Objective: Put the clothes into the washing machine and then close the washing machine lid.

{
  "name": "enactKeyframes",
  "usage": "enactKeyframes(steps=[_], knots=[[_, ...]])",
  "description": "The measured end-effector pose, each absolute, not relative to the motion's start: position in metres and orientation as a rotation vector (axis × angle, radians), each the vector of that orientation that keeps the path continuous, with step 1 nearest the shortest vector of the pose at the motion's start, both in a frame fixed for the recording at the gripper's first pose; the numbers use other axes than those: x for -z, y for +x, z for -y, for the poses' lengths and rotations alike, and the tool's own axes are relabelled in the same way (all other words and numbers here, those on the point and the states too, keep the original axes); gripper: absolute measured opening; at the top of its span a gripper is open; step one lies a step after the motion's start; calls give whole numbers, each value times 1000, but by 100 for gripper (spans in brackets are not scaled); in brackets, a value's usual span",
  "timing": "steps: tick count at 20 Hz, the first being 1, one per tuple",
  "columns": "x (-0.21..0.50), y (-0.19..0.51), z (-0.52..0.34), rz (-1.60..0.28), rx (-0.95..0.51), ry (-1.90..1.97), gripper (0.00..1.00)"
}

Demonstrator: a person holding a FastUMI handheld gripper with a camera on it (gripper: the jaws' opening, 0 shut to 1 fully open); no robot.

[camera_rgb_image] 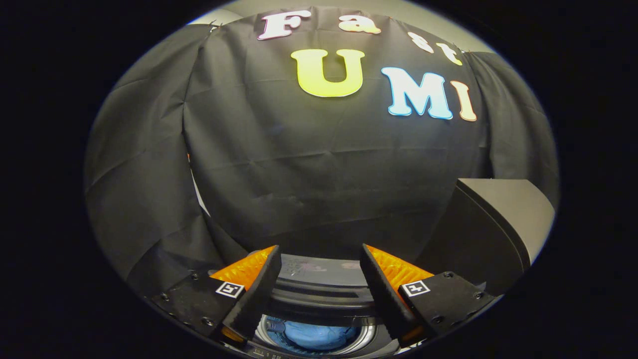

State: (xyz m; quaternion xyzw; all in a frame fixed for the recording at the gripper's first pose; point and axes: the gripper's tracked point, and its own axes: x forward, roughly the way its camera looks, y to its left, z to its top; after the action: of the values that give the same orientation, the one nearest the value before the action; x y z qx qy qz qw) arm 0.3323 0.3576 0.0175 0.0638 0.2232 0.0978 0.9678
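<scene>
Gripper (319, 259) spread wide, nothing between the fingers (259, 294), held above the washer (324, 289). Blue clothes (319, 335) down inside the drum, seen low in the gap between the fingers, bunched near the middle of the tub. Washer's dark top rim just ahead of the fingertips. Lid (491, 229) standing up at the washer's right edge, beyond the right finger, not closed. Black cloth wall (319, 164) behind.
</scene>
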Motion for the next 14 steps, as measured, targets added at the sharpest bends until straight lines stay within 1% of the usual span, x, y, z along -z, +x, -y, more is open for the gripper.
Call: enactKeyframes(steps=[7,14], knots=[[9,265,-376,-482,-220,145,99],[-17,235,-380,-405,-248,152,99]])
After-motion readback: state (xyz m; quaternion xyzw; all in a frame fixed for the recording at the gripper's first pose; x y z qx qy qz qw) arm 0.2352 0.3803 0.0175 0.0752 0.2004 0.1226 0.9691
